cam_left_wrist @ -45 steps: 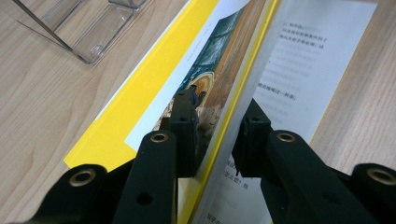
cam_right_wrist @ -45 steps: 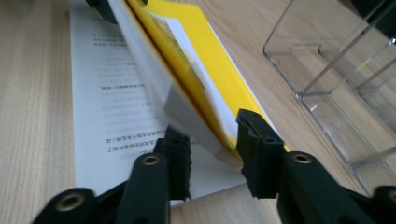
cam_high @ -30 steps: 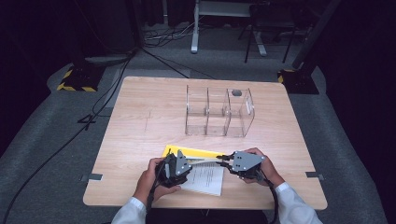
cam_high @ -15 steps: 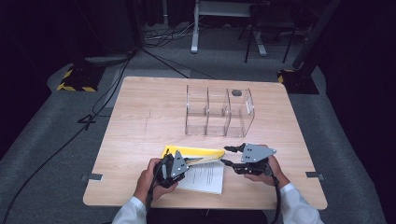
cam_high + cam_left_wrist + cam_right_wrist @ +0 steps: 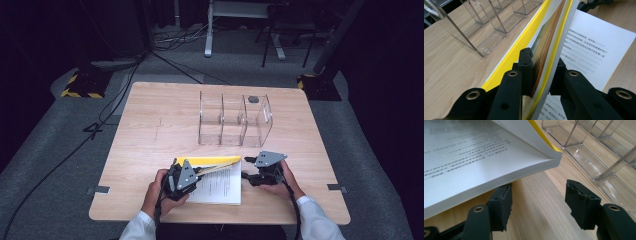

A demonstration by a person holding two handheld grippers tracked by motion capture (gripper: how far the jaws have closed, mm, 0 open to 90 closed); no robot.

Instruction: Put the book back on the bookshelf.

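A book with a yellow cover (image 5: 210,161) lies open at the table's near edge, its white printed page (image 5: 220,186) facing up. My left gripper (image 5: 198,172) is shut on the lifted cover (image 5: 546,42), holding it tilted above the page (image 5: 594,42). The pads press on both sides of the cover. My right gripper (image 5: 245,168) stands just right of the book, low over the wood. Its jaws have just been opening and nothing is between them (image 5: 539,192). The book's corner (image 5: 549,162) hangs just ahead of its fingers.
A clear plastic organizer (image 5: 235,119) with three compartments stands beyond the book, mid-table. A small dark object (image 5: 253,99) lies in its right compartment. Bare wood (image 5: 150,125) lies left of it. Cables run over the grey floor at the left.
My right gripper has opened and drawn off the cover's right end, ending lower beside the book. My left gripper has closed on the cover, which stays raised.
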